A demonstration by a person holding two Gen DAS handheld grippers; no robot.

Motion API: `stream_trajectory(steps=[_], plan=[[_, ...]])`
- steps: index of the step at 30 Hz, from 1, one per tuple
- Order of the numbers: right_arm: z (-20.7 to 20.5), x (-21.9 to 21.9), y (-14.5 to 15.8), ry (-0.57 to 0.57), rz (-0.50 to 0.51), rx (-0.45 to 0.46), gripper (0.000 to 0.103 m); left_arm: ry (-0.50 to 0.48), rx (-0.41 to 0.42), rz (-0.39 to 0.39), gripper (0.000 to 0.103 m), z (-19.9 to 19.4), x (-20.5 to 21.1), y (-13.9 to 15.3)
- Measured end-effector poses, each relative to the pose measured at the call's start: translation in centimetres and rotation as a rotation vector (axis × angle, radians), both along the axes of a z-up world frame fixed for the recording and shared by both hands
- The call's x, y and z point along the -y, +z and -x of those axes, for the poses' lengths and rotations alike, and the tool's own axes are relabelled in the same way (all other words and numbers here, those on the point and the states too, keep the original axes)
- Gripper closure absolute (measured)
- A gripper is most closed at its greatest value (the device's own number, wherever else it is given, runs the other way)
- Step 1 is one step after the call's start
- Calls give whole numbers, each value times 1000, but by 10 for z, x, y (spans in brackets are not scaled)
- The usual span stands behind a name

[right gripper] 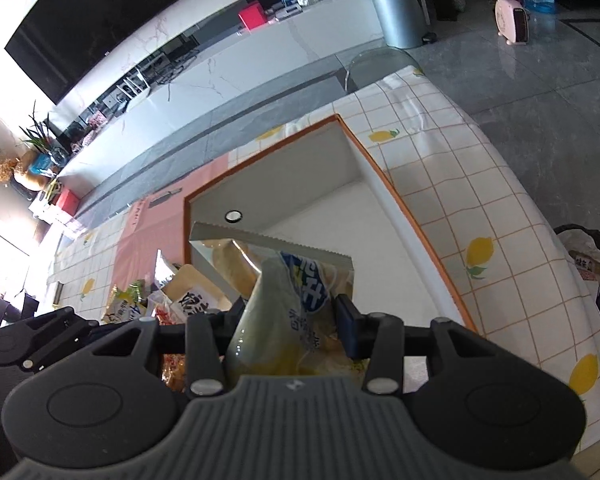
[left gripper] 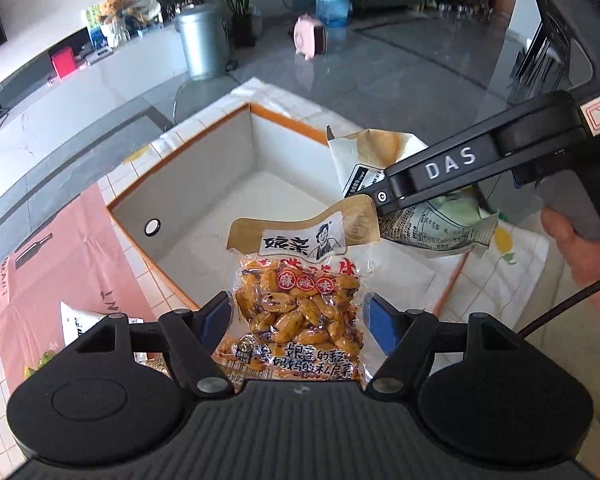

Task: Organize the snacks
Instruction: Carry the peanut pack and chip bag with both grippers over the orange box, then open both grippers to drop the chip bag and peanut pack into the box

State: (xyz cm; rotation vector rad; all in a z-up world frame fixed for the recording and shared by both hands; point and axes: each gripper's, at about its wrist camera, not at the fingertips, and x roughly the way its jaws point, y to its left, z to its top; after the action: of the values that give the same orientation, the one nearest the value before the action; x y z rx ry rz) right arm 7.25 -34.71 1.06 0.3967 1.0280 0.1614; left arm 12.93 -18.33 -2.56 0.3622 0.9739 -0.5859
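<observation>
- Left wrist view: the left gripper (left gripper: 298, 316) grips one peanut pack (left gripper: 300, 312), its pads pressed on the pack's sides. It hangs over the near edge of the one empty box (left gripper: 188, 168), likely for dropping in.
- At right, the right gripper (left gripper: 384, 204) pinches one pale snack bag (left gripper: 376, 152) above the box's right rim.
- Right wrist view: the right gripper (right gripper: 290, 322) is clamped on that snack bag (right gripper: 288, 300), held over the box (right gripper: 364, 168). Several loose packs (right gripper: 160, 300), too jumbled to count, wait on the tablecloth (right gripper: 480, 208) at near left.
</observation>
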Motion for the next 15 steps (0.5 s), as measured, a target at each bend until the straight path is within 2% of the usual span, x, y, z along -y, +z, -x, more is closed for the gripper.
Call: stream_trajectory(steps=[6,15], plan=[[-28,-2,-35,69,102,-105,62,-66,5,-195,21,-11,30,-30],[-45,-17,-68,257,254,-217,62,-203,-28,-317,20,-14,36,-59]])
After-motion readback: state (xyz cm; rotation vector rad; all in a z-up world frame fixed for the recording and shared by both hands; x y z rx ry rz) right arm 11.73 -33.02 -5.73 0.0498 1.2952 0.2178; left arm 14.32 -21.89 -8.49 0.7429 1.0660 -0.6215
